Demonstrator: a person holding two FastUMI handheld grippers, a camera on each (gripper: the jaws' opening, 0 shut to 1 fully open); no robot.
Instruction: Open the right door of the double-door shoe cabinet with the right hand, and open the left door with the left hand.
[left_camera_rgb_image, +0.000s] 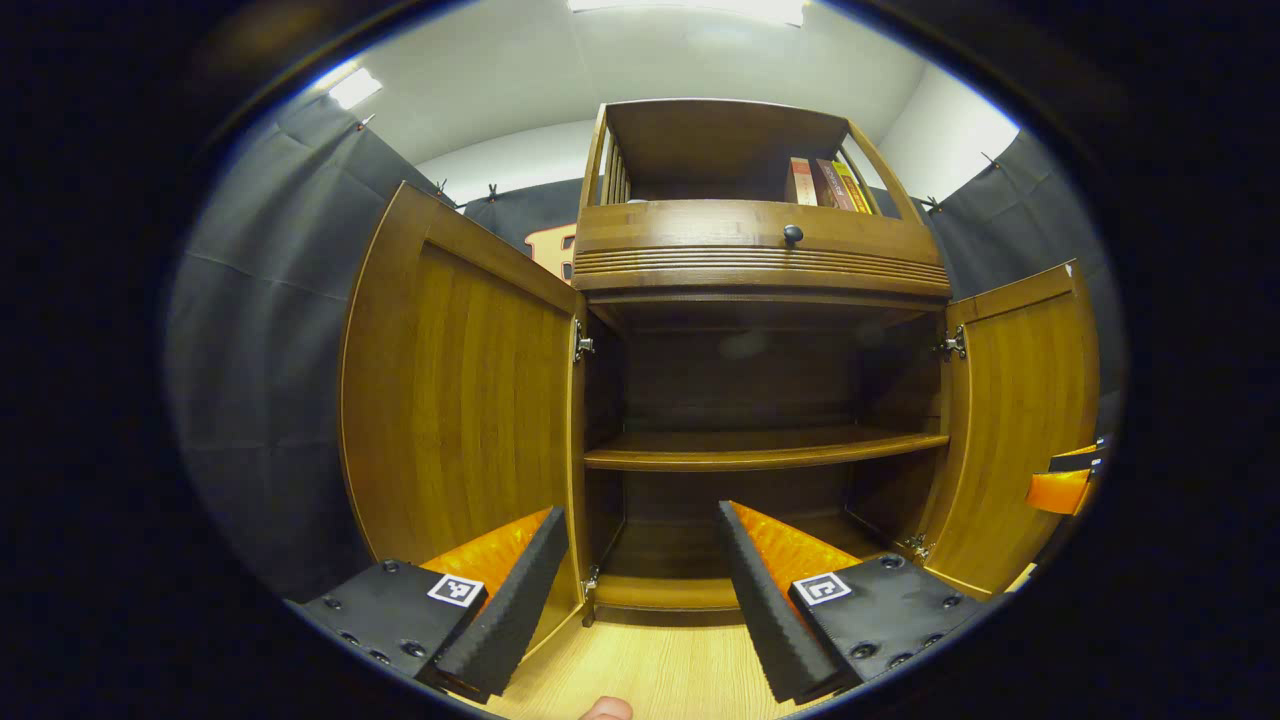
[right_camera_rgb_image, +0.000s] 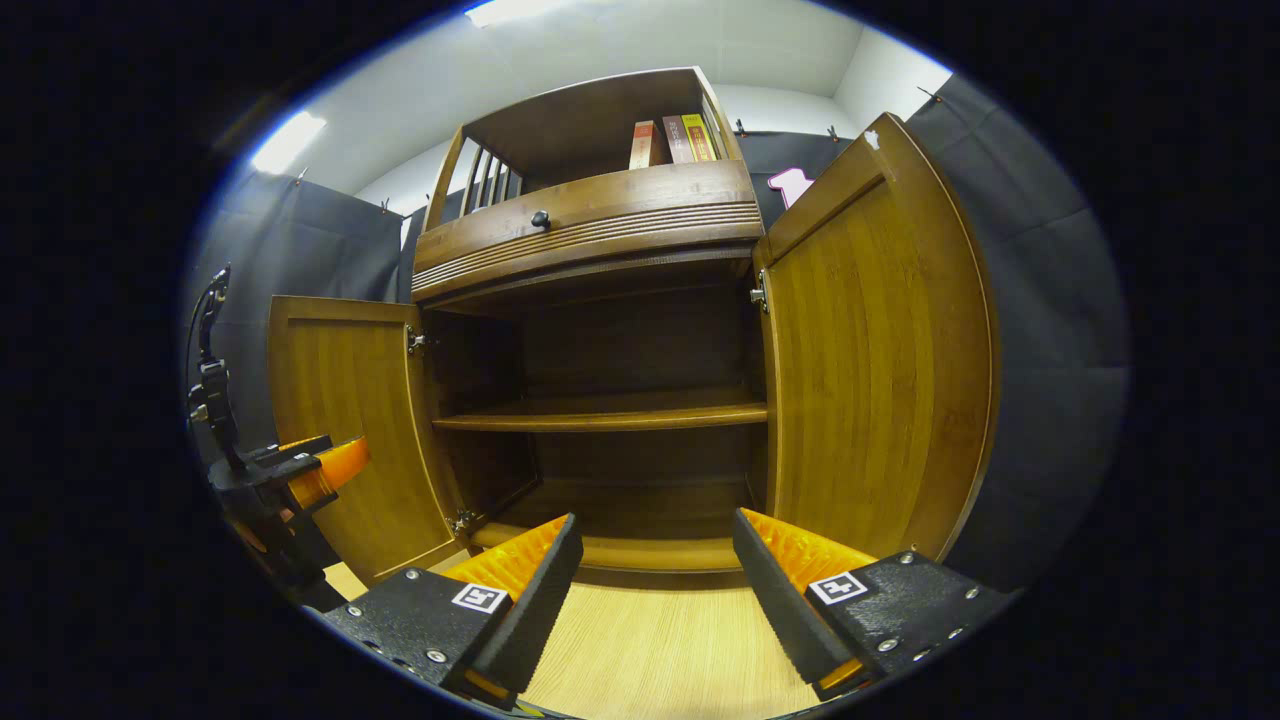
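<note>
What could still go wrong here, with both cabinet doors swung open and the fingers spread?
1. The left door stands close beside the open left gripper; a sideways move might knock it.
2. The right door sits similarly near the open right gripper, so pulling back carelessly could catch its edge.
3. Either free door may drift back toward shut.

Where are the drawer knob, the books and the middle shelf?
Knob (left_camera_rgb_image: 792, 234), left gripper view, on its round black head.
Books (right_camera_rgb_image: 675, 141), right gripper view, on the middle spine.
Shelf (left_camera_rgb_image: 760, 450), left gripper view, on its front edge.
</note>
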